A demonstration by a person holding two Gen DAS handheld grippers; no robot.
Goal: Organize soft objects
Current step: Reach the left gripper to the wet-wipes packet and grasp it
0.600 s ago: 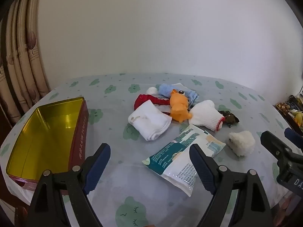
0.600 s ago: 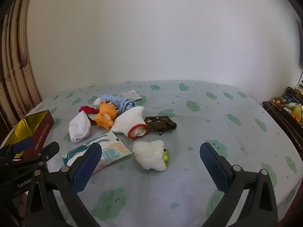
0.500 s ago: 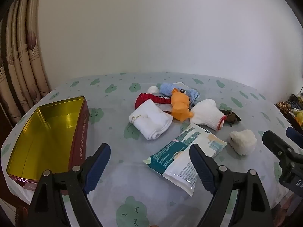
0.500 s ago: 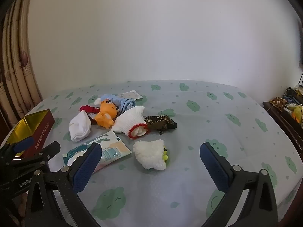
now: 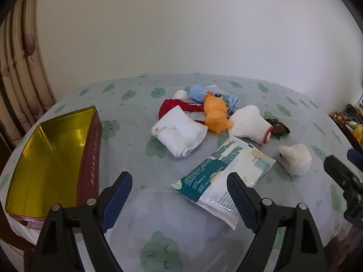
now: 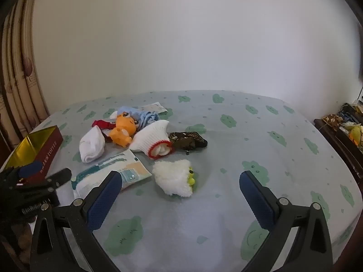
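Both sets of jaws are spread wide with nothing in them. My right gripper (image 6: 179, 201) is lined up on the fluffy white plush (image 6: 174, 176), which sits on the bench (image 6: 261, 140) just ahead, dead centre. The left gripper (image 5: 179, 198) is nearer the tissue pack (image 5: 223, 176), with the gold tin (image 5: 48, 158) to its left.

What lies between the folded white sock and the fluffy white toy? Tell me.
In the left wrist view, the tissue pack lies between the folded white sock and the fluffy white toy, slightly nearer the camera.
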